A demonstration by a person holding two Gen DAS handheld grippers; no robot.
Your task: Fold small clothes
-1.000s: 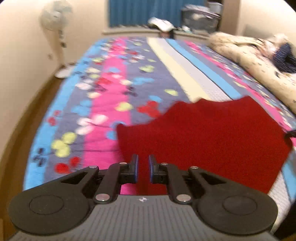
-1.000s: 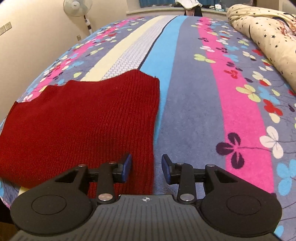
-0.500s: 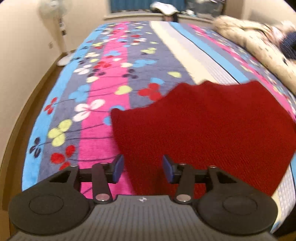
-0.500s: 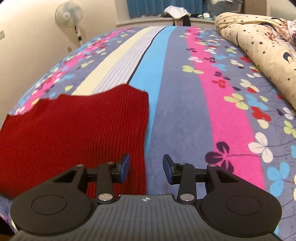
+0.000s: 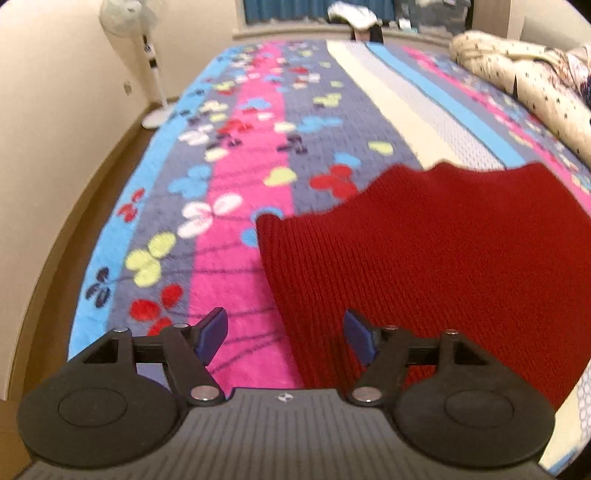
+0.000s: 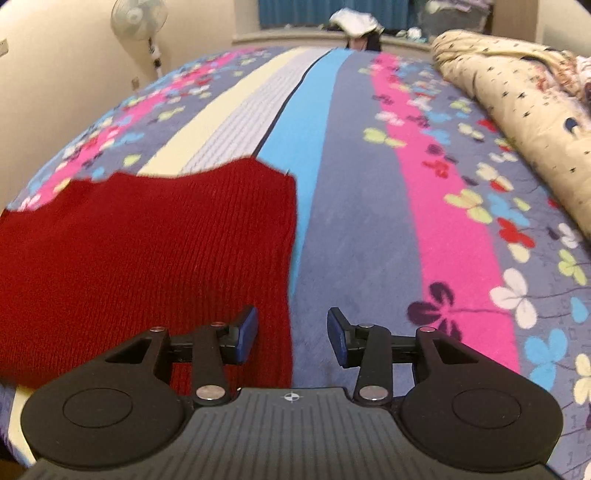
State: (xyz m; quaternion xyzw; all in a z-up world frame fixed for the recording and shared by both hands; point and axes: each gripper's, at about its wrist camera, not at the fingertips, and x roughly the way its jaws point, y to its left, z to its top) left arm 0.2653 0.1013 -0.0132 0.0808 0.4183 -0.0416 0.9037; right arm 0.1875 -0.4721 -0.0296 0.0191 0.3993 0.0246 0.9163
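A dark red knitted garment (image 5: 436,258) lies flat on the striped, flower-patterned bedspread (image 5: 229,206). My left gripper (image 5: 284,341) hovers at the garment's left near edge; its jaws are opening, with the red edge showing in the gap and no pad pressing on it. In the right wrist view the same red garment (image 6: 147,258) fills the left half. My right gripper (image 6: 291,338) stands open over the garment's right near edge, its left pad above the knit, its right pad above the bedspread (image 6: 354,229).
A beige star-printed duvet (image 6: 517,110) is bunched along the bed's right side. A standing fan (image 5: 147,55) is by the wall on the left, beyond the bed's left edge. A window ledge with clutter (image 6: 354,22) runs behind the bed.
My left gripper's jaws have spread from nearly shut to wide apart. The right gripper's jaws have stayed about the same. Both views now look a little further up the bed.
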